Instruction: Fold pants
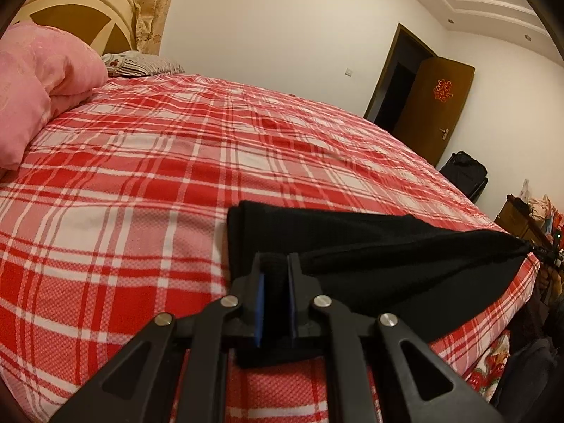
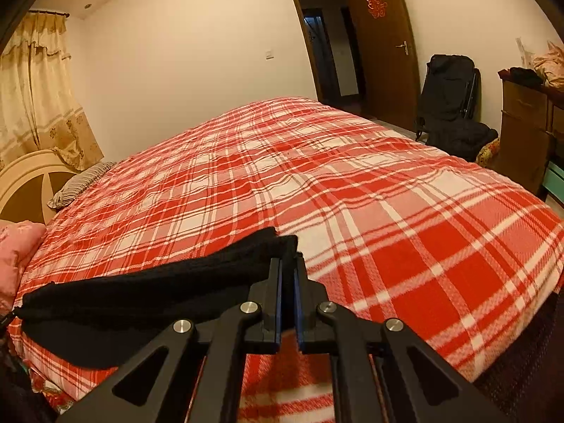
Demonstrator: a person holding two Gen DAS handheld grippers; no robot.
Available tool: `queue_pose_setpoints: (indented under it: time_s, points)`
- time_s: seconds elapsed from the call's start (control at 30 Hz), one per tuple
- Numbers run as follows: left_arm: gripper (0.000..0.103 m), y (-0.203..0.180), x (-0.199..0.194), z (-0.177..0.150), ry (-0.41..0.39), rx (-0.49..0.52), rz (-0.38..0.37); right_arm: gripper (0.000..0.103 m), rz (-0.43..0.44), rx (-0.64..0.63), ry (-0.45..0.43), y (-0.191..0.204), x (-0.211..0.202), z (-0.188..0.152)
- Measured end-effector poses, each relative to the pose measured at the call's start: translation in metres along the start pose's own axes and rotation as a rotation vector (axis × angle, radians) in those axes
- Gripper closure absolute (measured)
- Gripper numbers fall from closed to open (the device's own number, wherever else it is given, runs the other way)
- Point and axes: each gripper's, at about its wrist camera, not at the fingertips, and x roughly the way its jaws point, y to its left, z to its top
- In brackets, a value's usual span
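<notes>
Black pants (image 1: pixel 370 246) are stretched low over the near part of a red and white checked bed (image 1: pixel 176 162). My left gripper (image 1: pixel 275 264) is shut on one end of the pants, a thick fold of black cloth clamped between its blue pads. From there the cloth runs right to a pinched corner near the frame's edge. In the right wrist view the same pants (image 2: pixel 141 289) run left from my right gripper (image 2: pixel 288 262), which is shut on their other end. The cloth sags below the taut upper edge onto the bed (image 2: pixel 352 190).
A pink quilt (image 1: pixel 42 88) and a striped pillow (image 1: pixel 141 63) lie at the headboard end. A brown door (image 2: pixel 384 42) stands open beyond the bed. A black bag (image 2: pixel 451 98) and a wooden cabinet (image 2: pixel 525 130) stand on the right of the bed.
</notes>
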Motion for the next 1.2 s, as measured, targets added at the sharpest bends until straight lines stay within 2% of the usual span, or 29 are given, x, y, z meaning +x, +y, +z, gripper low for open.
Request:
queue_pose_setpoints:
  time_s: [0.23, 0.43, 0.5, 0.57, 0.63, 0.73, 0.83, 0.9, 1.0, 1.07, 1.2]
  points:
    - [0.089, 0.002, -0.005, -0.006, 0.006, 0.011, 0.007, 0.097, -0.016, -0.011, 0.013, -0.003, -0.004, -0.005]
    - [0.081, 0.005, -0.011, -0.011, 0.014, 0.019, 0.005, 0.096, -0.033, -0.007, 0.024, -0.008, -0.004, -0.006]
    - [0.067, 0.006, -0.013, -0.013, 0.024, 0.035, 0.031, 0.087, -0.056, -0.017, 0.025, -0.006, -0.004, -0.005]
    - [0.060, 0.009, -0.018, -0.015, 0.032, 0.055, 0.064, 0.056, -0.105, -0.026, 0.030, -0.006, -0.006, -0.003]
    - [0.056, 0.014, -0.023, -0.017, 0.045, 0.065, 0.091, 0.050, -0.118, 0.000, 0.031, -0.011, -0.012, -0.002]
    - [0.056, 0.029, -0.032, -0.019, 0.048, 0.049, 0.158, 0.050, -0.177, -0.010, 0.016, -0.008, -0.025, 0.001]
    - [0.056, 0.047, -0.041, -0.016, 0.028, -0.024, 0.188, 0.050, -0.280, -0.076, -0.014, 0.013, -0.040, 0.007]
    - [0.056, 0.052, -0.045, -0.012, 0.009, -0.064, 0.186, 0.050, -0.280, -0.115, -0.032, 0.036, -0.049, 0.014]
    - [0.058, 0.044, -0.036, 0.001, 0.025, -0.078, 0.156, 0.050, -0.268, -0.214, -0.056, 0.080, -0.055, 0.022]
    - [0.059, 0.033, -0.023, 0.011, 0.049, -0.083, 0.118, 0.050, -0.233, -0.293, -0.061, 0.113, -0.054, 0.024]
    - [0.063, 0.011, 0.006, 0.025, 0.117, -0.044, 0.094, 0.050, -0.071, -0.440, -0.024, 0.185, -0.041, 0.013]
